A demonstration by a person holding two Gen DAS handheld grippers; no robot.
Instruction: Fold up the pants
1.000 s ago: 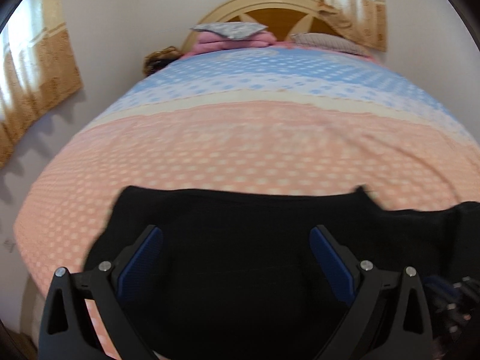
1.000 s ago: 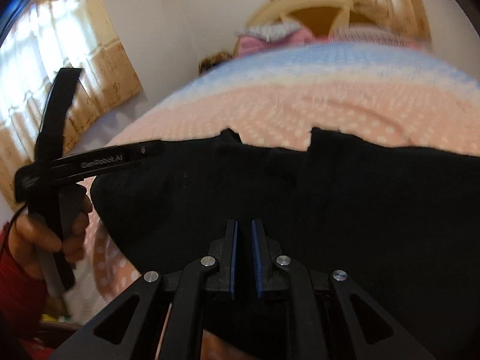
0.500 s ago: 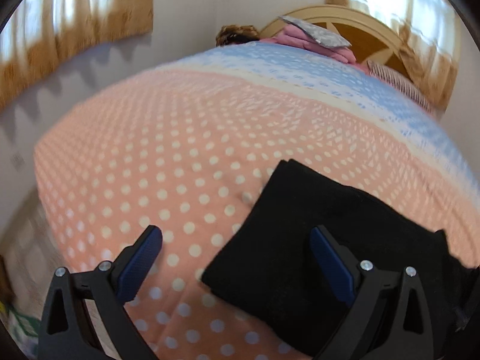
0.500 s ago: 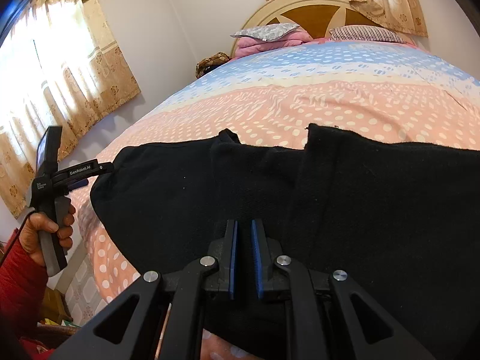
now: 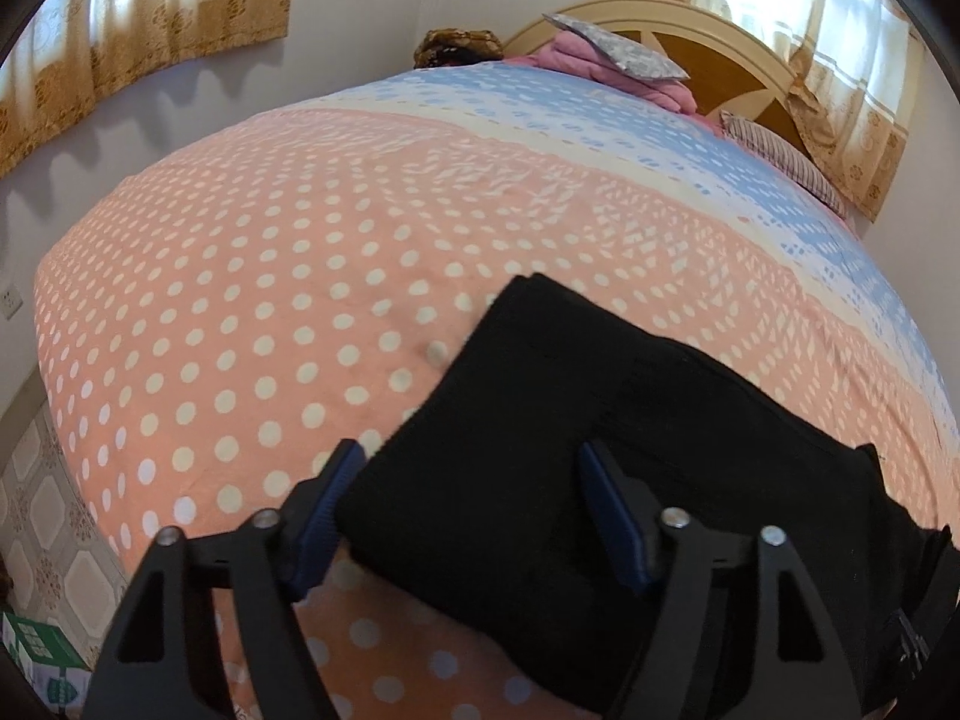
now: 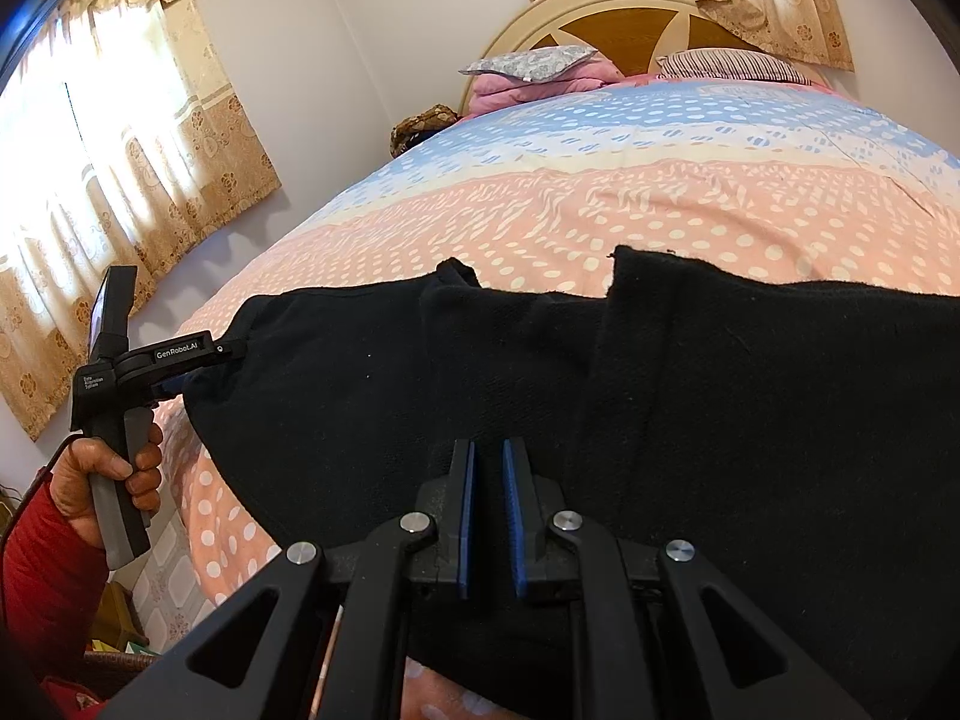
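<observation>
Your black pants [image 6: 600, 396] lie flat on the near, pink-dotted end of the bed [image 5: 252, 276], well short of the wooden headboard [image 6: 624, 30], with their long axis running across the bed, side to side in front of you.

Your left hand-held gripper [image 5: 468, 504] sits at the pants' left end. Its jaws are closing at a middling spread, with the corner of the cloth between them; the right pad is over the fabric, the left pad is just off the edge above the bedspread, and neither presses yet.

Your right hand-held gripper [image 6: 487, 516] is nearly shut over the near edge, toward the middle of the garment; you cannot tell whether cloth is pinched.

The left end is the free one, so it looks yours to carry rightward along that axis.
</observation>
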